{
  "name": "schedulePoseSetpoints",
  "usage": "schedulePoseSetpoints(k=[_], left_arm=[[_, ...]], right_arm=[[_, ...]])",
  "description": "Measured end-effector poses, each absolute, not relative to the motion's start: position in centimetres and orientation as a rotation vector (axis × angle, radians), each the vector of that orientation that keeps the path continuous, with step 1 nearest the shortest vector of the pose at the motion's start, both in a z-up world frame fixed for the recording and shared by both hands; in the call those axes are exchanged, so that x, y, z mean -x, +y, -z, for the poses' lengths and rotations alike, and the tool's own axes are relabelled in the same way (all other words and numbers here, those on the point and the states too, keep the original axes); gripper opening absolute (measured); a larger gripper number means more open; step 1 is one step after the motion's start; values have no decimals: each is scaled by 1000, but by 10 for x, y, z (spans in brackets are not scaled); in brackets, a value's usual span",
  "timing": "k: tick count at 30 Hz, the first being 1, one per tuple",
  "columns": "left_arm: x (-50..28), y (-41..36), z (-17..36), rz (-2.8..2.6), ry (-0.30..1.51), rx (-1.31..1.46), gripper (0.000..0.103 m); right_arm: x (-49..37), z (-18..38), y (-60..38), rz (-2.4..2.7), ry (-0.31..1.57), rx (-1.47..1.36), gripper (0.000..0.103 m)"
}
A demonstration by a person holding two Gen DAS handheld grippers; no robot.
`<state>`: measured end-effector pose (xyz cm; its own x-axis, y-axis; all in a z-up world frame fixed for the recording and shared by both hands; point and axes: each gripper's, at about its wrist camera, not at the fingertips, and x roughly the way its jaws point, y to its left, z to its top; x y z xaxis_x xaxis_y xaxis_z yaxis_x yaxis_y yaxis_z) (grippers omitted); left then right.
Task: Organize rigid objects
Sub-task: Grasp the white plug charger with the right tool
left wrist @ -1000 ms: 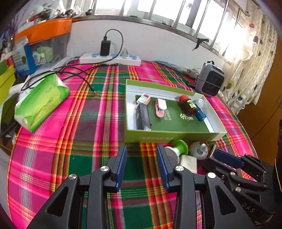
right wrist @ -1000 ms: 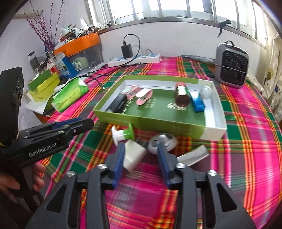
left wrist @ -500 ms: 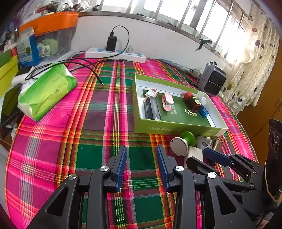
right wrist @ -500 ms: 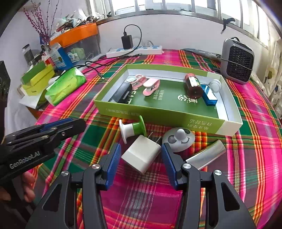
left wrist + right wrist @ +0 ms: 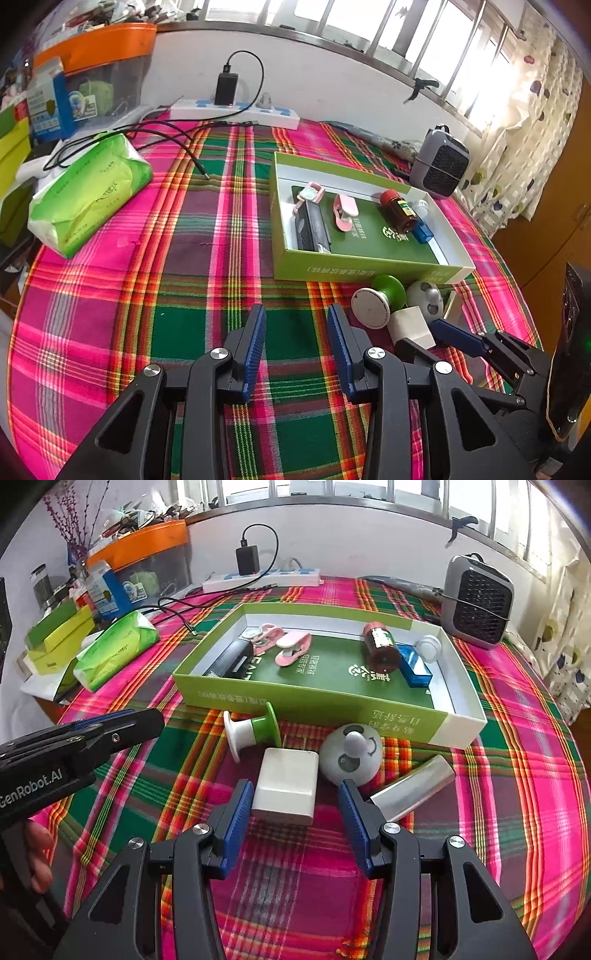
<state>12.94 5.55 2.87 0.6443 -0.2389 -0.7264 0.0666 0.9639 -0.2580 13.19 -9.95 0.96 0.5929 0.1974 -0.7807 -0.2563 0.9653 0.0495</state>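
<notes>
Charger (image 5: 286, 788): lying near the surface's front edge; likely light, stiff, slick; flat sides suiting a grasp.
Right gripper (image 5: 295, 825): straddling it, jaws apart.
Left gripper (image 5: 295, 345): hovering, jaws apart.

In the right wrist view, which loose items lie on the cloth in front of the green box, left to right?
Green-and-white spool → white charger plug → round grey gadget → silver tube.

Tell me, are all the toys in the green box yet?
Not yet. The green box already holds clips, a brown bottle and a blue piece. The open right gripper straddles the white charger, not squeezing. The spool, round gadget and silver tube wait outside.
</notes>
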Motion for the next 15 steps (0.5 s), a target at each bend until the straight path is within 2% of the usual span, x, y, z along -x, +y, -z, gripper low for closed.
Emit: schedulePoseSetpoints(k=[7,10,15], left_arm=[[-131,48,-29,200,861,202,34],[-133,45,-29,208,864,199,34],[-135,41,-29,222,868,189,34]], right_arm=[[-133,-7,-96,-268,896,94,48],[-132,-7,-97,-271,895,94,35],[-130,-7,-98,-280,892,98,35]])
